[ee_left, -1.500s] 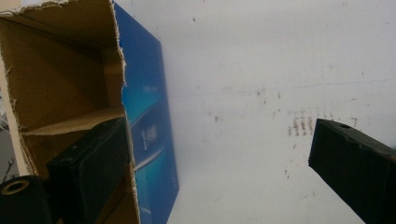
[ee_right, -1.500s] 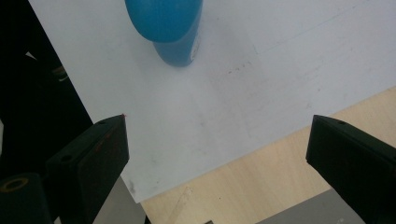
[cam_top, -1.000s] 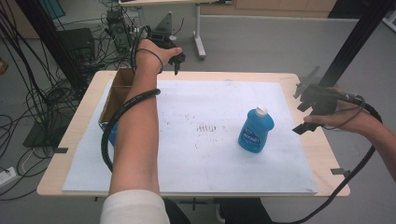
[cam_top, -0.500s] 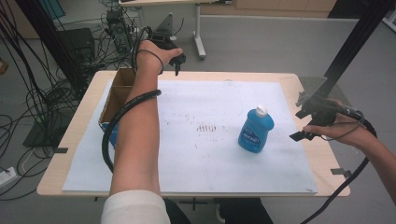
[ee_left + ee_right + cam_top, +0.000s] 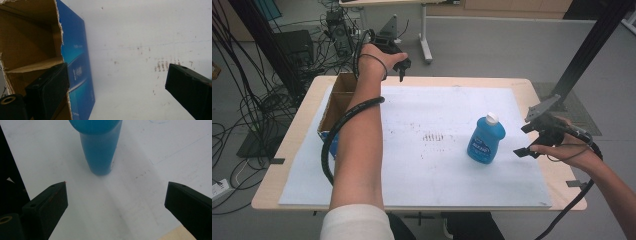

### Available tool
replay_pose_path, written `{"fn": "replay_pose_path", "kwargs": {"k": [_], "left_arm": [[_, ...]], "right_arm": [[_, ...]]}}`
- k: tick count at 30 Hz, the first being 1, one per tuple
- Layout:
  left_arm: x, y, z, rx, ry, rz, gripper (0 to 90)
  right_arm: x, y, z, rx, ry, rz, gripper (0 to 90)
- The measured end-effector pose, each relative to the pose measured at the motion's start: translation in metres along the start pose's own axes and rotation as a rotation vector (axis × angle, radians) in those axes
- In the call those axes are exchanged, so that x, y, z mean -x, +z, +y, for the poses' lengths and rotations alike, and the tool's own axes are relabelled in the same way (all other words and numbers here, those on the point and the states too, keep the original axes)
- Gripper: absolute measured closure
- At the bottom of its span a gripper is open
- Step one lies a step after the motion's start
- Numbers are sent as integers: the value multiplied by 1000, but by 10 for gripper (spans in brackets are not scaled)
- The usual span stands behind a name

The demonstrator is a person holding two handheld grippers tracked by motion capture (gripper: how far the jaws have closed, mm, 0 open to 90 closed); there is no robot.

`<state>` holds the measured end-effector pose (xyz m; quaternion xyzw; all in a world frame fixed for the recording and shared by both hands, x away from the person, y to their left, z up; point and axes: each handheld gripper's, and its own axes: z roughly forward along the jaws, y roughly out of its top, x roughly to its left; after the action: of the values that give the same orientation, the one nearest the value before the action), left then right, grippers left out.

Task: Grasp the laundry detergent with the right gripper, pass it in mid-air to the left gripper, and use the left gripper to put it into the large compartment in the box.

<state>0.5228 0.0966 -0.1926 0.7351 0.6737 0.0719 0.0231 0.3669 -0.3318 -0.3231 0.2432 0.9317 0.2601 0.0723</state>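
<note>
Blue bottle (image 5: pixel 486 140) with its white cap stands upright on the white sheet (image 5: pixel 437 165), straight ahead of my right gripper (image 5: pixel 526 140) and near it, not touching. That gripper's jaws are spread wide with nothing between them; in the right gripper view the bottle's base (image 5: pixel 100 152) sits beyond the gap, centred between the jaws. My left gripper (image 5: pixel 401 64) hangs over the table's far edge, jaws parted and empty, with the cardboard box (image 5: pixel 30 47) just beside its one jaw and its blue side (image 5: pixel 77 65) facing the sheet.
</note>
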Motion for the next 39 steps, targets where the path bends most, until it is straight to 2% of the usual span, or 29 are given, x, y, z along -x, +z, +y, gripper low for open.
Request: {"fn": "replay_pose_path", "kwargs": {"k": [11, 19, 39], "left_arm": [[-1, 0, 0, -4, 1, 10, 58], [-1, 3, -1, -9, 1, 10, 58], [-4, 4, -1, -11, -3, 11, 58]], "right_arm": [[-10, 19, -7, 64, 12, 2, 44], [-11, 31, -11, 116, 22, 1, 40], [-17, 54, -5, 224, 26, 11, 36]]}}
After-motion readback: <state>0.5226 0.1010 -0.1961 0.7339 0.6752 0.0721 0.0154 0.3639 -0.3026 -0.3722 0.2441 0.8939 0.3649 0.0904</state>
